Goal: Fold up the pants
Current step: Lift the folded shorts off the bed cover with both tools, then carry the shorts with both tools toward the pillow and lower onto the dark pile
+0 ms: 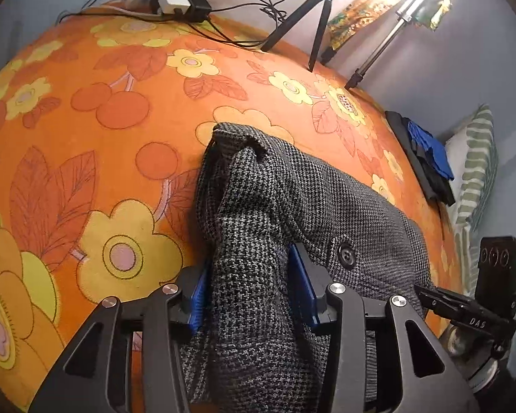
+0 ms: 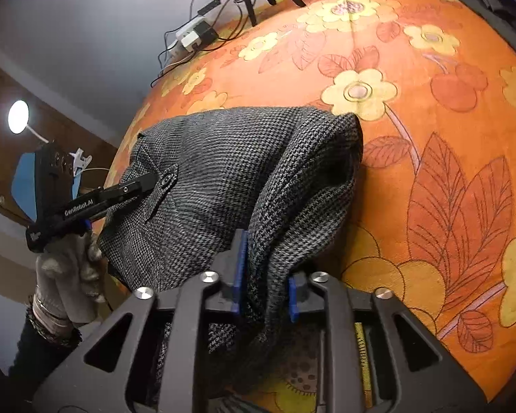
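Observation:
Grey houndstooth pants (image 1: 326, 199) lie bunched on an orange floral bedspread (image 1: 86, 120), with a black button (image 1: 346, 255) showing near the waist. My left gripper (image 1: 249, 289) is shut on a thick fold of the fabric, which fills the gap between its blue pads (image 1: 197, 296). In the right wrist view the pants (image 2: 223, 158) rise in a hump off the bedspread (image 2: 430, 137). My right gripper (image 2: 266, 282) is shut on a gathered edge of them. A gloved hand (image 2: 65, 275) holds the left gripper at the far side of the pants.
A power strip with chargers and cables (image 1: 175, 0) and a black tripod (image 1: 313, 17) stand at the far edge. Dark and blue clothes (image 1: 426, 158) and a striped pillow (image 1: 478, 158) lie at the right. A round lamp (image 2: 18, 117) glows at the left.

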`<move>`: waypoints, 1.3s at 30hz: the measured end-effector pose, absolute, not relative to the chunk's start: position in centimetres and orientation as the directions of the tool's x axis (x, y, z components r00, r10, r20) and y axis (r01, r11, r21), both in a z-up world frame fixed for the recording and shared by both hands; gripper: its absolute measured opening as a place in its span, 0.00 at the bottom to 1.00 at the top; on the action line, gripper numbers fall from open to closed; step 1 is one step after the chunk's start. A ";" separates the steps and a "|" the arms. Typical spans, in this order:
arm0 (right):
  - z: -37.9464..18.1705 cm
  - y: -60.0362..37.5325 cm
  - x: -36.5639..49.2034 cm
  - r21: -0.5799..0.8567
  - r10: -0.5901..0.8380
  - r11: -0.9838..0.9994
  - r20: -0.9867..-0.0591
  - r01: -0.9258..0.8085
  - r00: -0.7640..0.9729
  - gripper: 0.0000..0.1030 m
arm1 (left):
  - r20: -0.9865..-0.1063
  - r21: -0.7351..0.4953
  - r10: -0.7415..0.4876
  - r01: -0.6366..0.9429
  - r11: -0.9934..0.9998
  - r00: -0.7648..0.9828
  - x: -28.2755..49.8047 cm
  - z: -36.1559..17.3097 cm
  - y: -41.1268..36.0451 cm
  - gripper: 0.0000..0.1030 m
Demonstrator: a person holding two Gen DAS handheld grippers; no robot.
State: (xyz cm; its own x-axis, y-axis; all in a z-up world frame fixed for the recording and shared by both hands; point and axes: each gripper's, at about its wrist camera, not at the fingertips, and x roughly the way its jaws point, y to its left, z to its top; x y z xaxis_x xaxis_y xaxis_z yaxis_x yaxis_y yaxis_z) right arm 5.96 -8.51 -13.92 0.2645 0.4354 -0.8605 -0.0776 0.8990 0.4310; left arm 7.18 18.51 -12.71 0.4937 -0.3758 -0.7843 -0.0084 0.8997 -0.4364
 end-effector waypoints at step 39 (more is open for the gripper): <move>0.8 -9.7 3.1 0.029 0.214 0.949 -0.788 -0.313 0.577 0.11 | -0.605 -0.241 -0.292 0.180 0.954 0.740 4.7 -1.3 8.7 0.16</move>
